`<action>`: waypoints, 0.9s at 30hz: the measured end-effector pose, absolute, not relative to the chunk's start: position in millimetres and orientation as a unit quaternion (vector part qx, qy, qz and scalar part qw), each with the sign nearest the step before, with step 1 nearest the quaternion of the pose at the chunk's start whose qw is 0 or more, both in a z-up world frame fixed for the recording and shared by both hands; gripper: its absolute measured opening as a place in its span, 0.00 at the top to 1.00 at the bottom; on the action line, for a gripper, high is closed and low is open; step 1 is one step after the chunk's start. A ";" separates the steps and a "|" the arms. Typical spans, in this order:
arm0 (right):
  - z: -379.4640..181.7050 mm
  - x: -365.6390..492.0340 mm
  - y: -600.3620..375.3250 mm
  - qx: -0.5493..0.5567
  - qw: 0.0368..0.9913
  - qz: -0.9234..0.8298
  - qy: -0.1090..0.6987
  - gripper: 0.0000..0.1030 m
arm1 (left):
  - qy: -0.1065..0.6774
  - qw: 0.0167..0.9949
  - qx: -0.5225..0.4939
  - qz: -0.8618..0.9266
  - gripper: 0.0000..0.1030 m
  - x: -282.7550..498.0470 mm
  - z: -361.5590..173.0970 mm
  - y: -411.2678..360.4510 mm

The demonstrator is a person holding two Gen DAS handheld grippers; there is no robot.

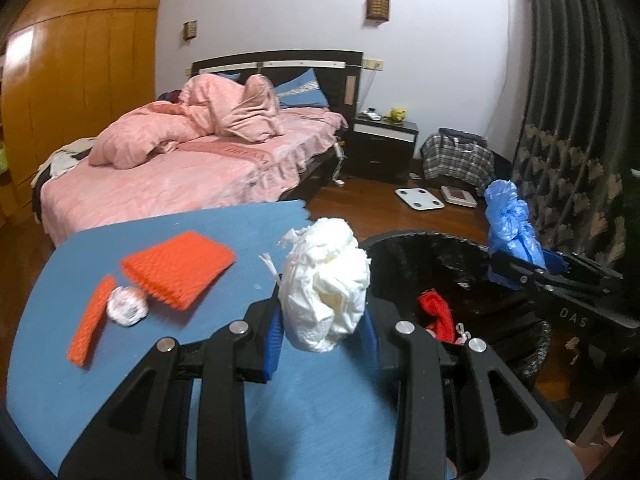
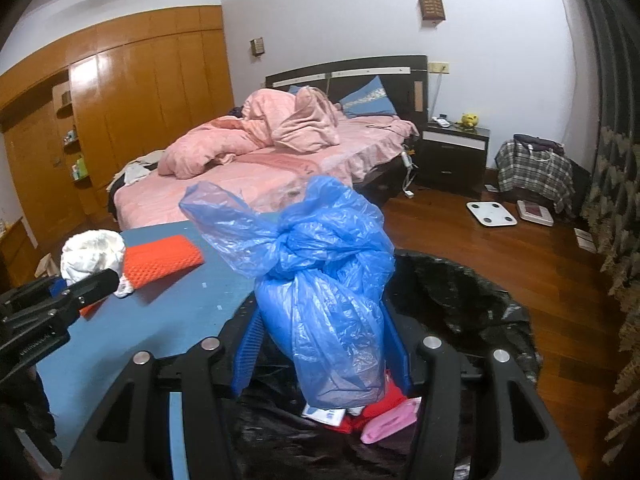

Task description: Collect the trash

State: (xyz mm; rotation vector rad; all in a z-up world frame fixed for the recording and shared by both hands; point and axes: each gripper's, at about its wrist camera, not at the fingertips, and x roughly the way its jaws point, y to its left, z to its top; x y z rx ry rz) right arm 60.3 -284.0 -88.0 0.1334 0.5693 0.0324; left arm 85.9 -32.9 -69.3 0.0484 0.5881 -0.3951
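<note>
Left wrist view: our left gripper (image 1: 324,340) clamps a crumpled white wad (image 1: 326,284) over the blue table (image 1: 224,364), while our right gripper (image 2: 326,354) grips a knotted blue bag (image 2: 320,280) above the black-lined bin (image 2: 460,292).

white wad (image 1: 326,280): clamped, above table | blue knotted bag (image 2: 324,280): clamped, over black-lined bin (image 2: 472,292)

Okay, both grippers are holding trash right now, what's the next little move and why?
Probably open the right gripper: its knotted blue plastic bag already hangs over the black-lined trash bin, so it should drop in. The left gripper's crumpled white bag is still over the blue table.
</note>
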 end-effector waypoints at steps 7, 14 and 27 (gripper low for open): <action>-92.5 62.7 -309.6 0.073 0.957 -0.004 0.282 0.48 | 0.284 0.932 0.032 -0.223 0.69 96.8 -68.6 -66.1; -98.9 63.5 -332.2 0.083 0.954 -0.018 0.286 0.47 | 0.287 0.925 0.040 -0.246 0.69 105.6 -70.5 -97.8; -106.6 62.8 -360.8 0.093 0.952 -0.039 0.290 0.47 | 0.293 0.915 0.046 -0.274 0.69 120.0 -73.8 -142.7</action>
